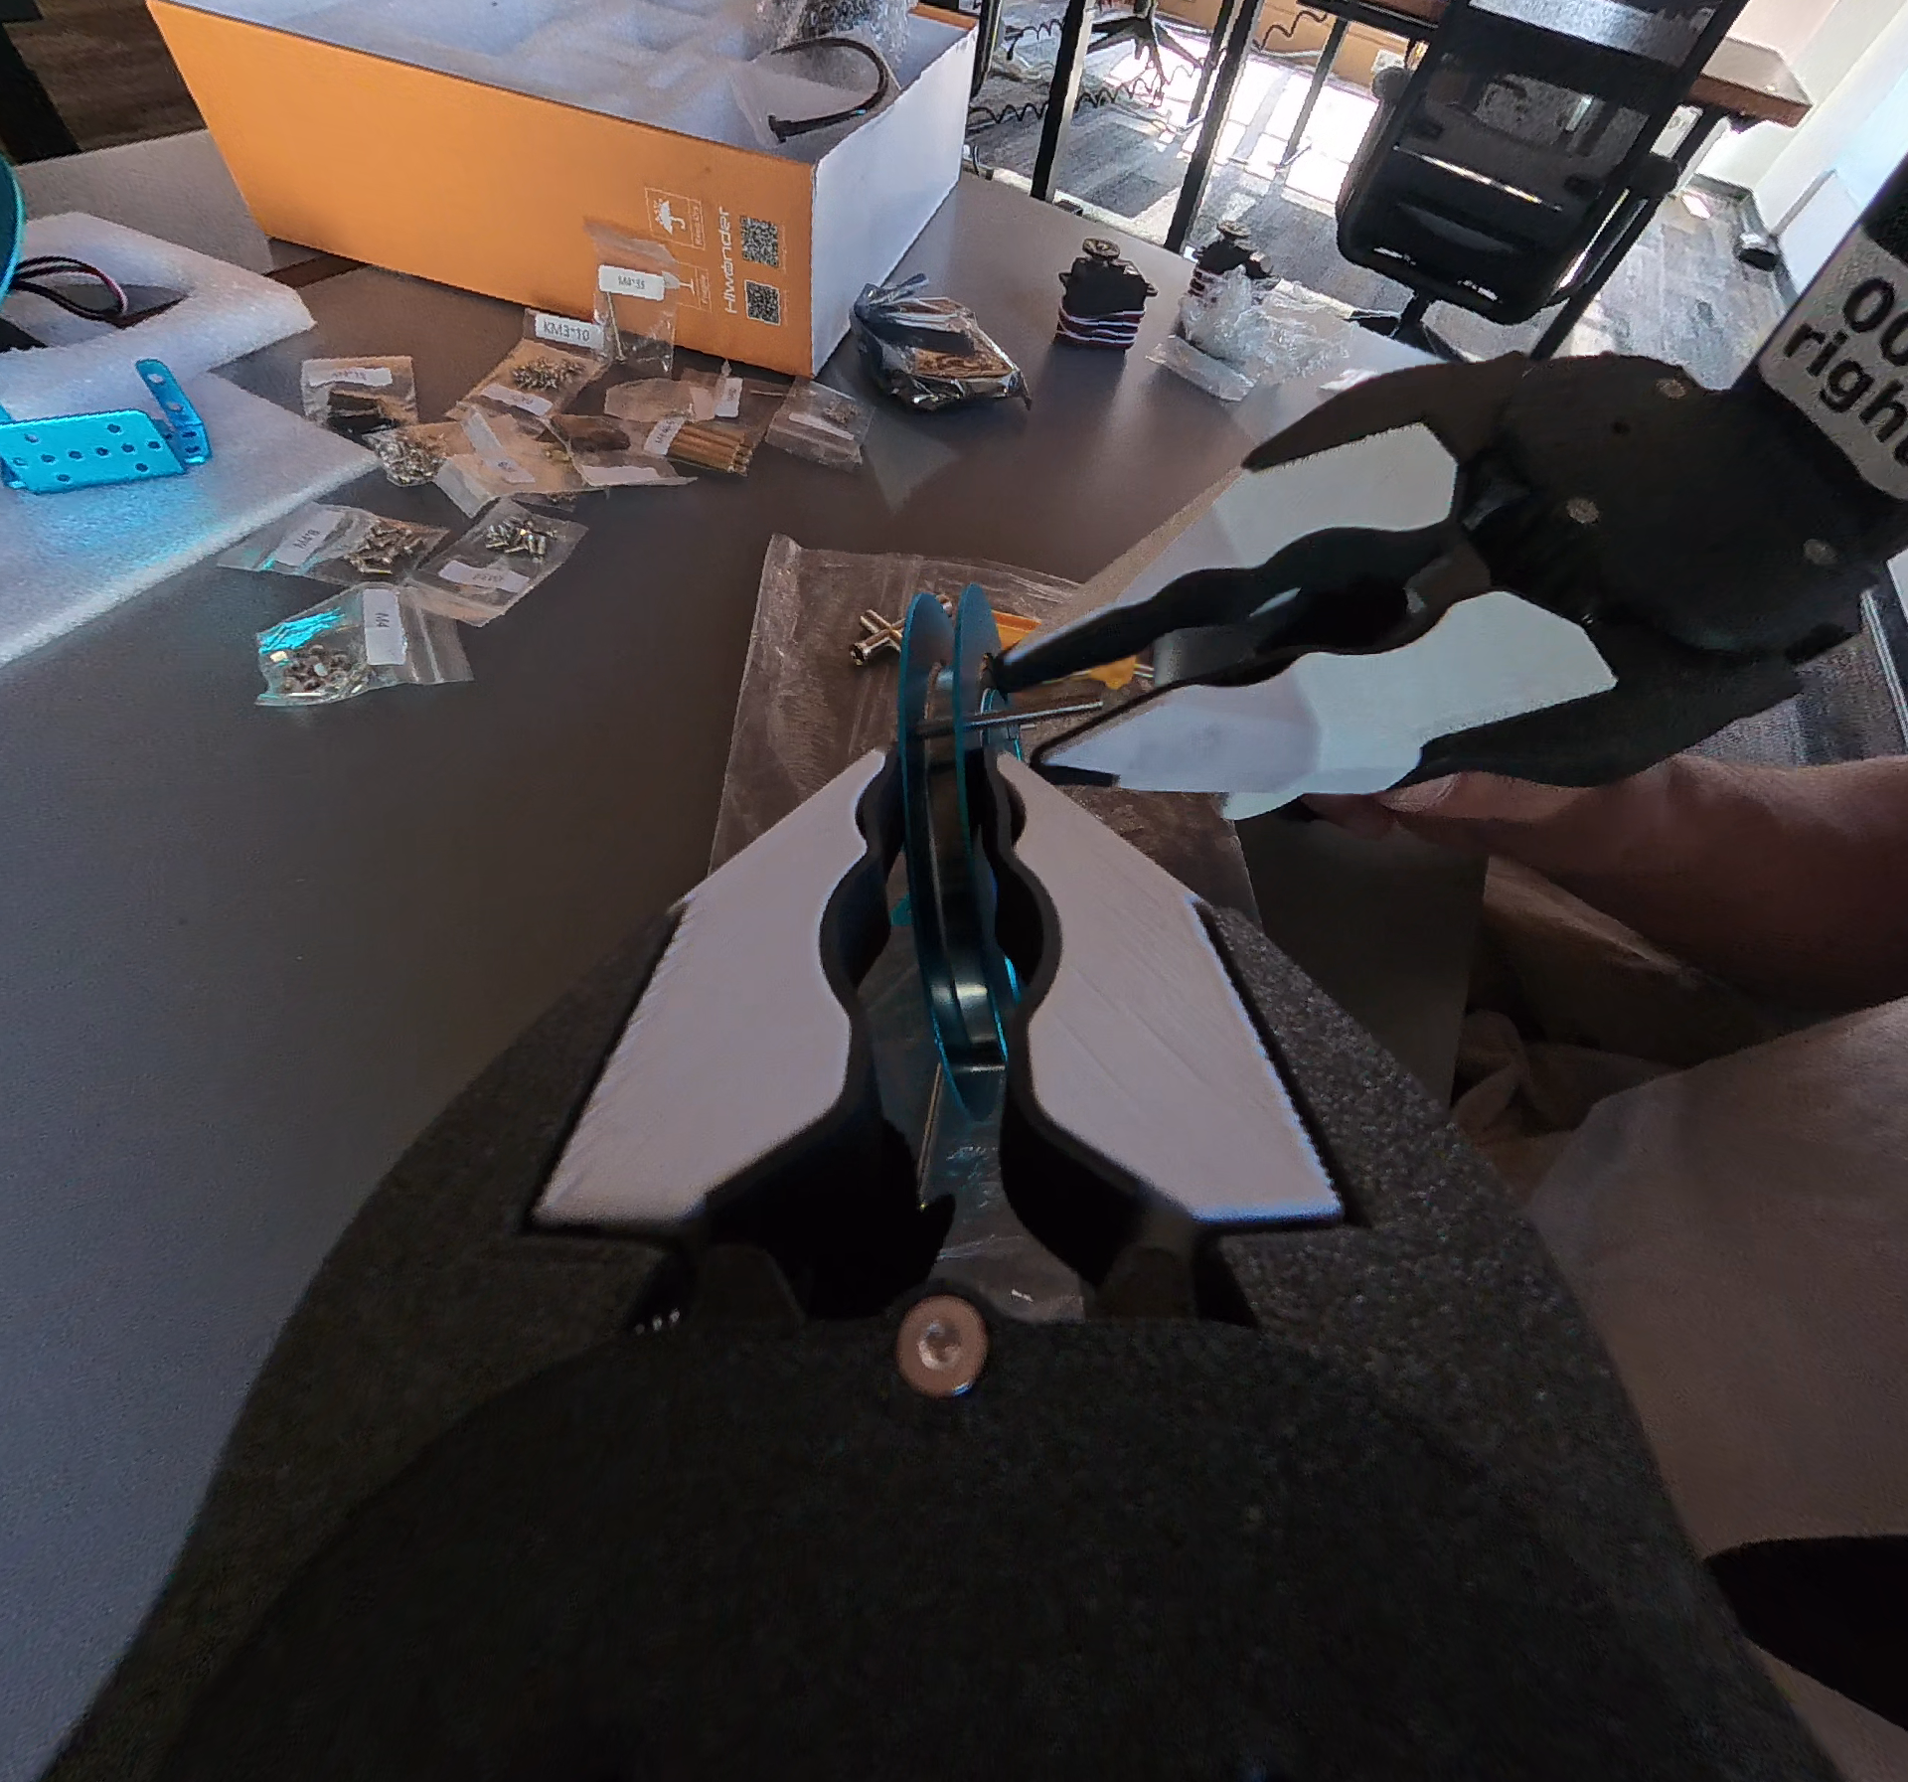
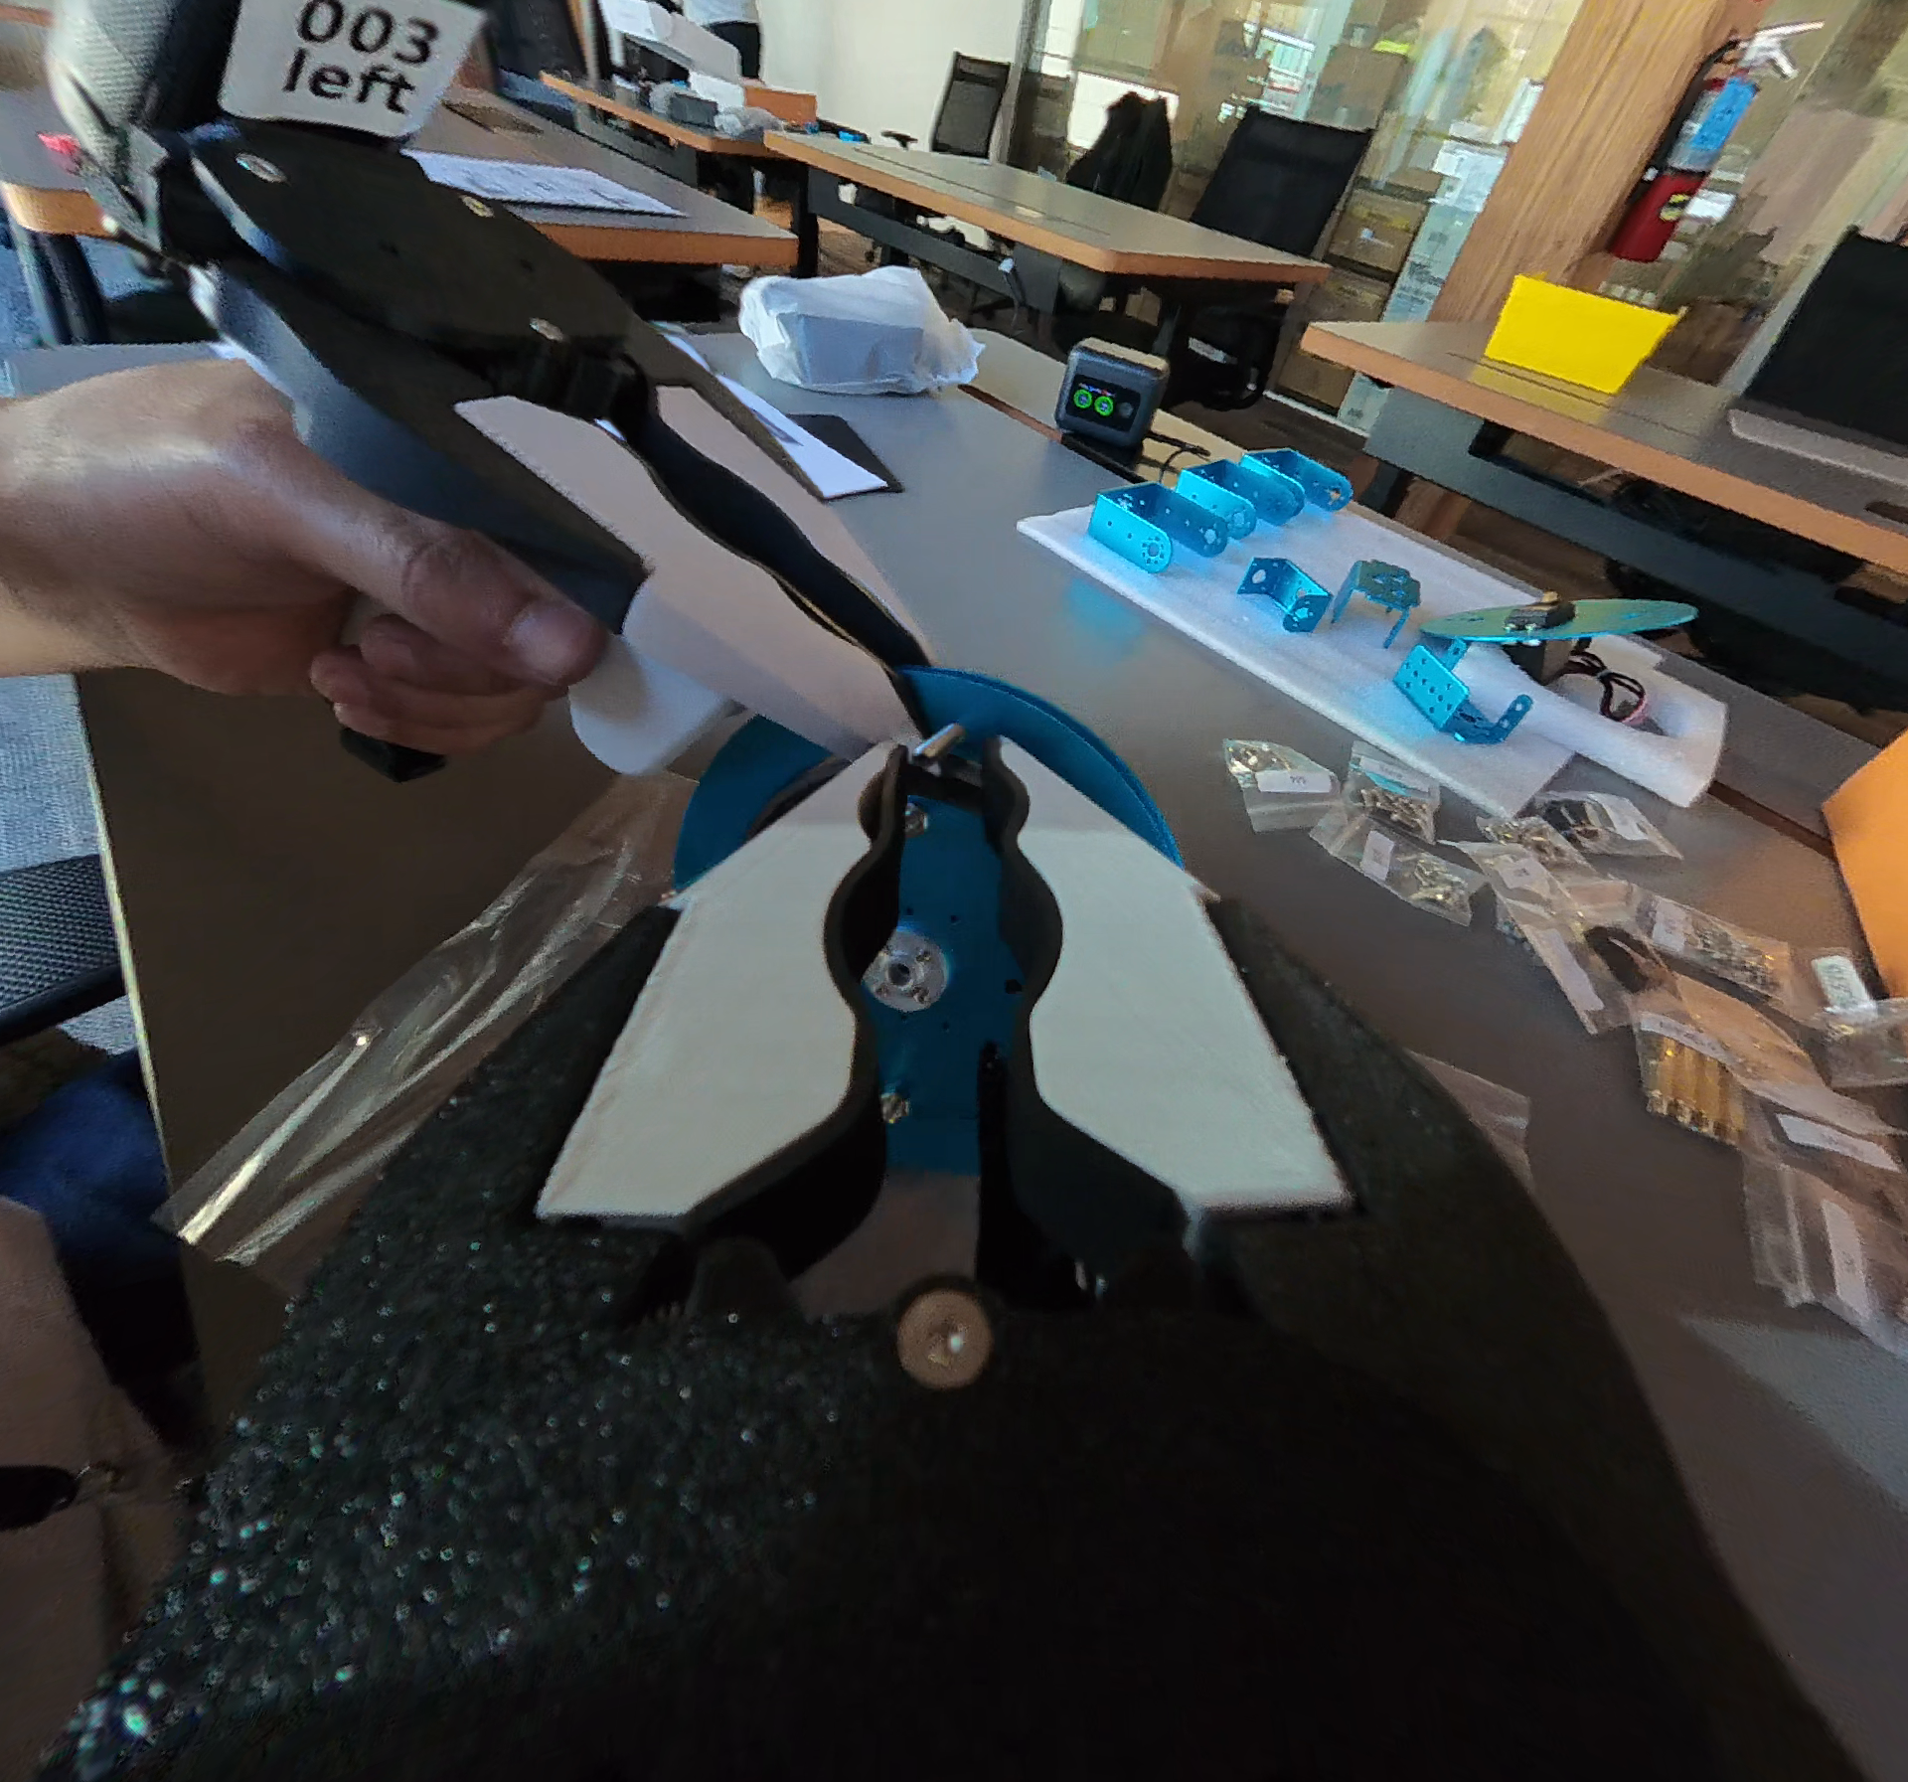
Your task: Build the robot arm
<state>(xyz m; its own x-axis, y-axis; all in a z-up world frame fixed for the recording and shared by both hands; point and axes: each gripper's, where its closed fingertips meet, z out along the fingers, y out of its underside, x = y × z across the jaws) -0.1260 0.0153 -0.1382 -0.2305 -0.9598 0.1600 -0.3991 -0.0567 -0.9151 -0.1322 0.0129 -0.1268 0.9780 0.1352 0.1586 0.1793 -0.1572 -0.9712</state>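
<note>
A pair of blue discs [image 1: 934, 855], joined face to face with a narrow gap, is held on edge above the bench [image 1: 310, 855], clear of its surface. The left gripper [image 1: 945, 772] is closed on the discs, its jaws pressed against the two outer faces. A thin dark rod [image 1: 971, 721] is seen crossing the upper rim of the discs, roughly square to their faces. The right gripper [image 1: 1022, 715] is brought in from the right, and its jaws are closed on this rod at the tips, touching or just beside the near disc. In the right wrist view the rod's silver end [image 2: 942, 739] is seen just past the tips, and a silver hub [image 2: 907, 974] is noted at the middle of the disc face. Whether the rod is seated in a hole cannot be told. The left gripper is carried by a hand [image 2: 207, 535]. A clear plastic sheet [image 1: 805, 617] is spread on the bench below the discs, with a small cross wrench [image 1: 878, 638] on it. Bags of screws [image 1: 361, 643] are scattered to the left, an orange box [image 1: 516, 173] stands open behind them, and two servos [image 1: 1105, 292] are set near it. Blue brackets [image 2: 1187, 514] are laid on white foam [image 2: 1342, 669], well apart from both grippers.
</note>
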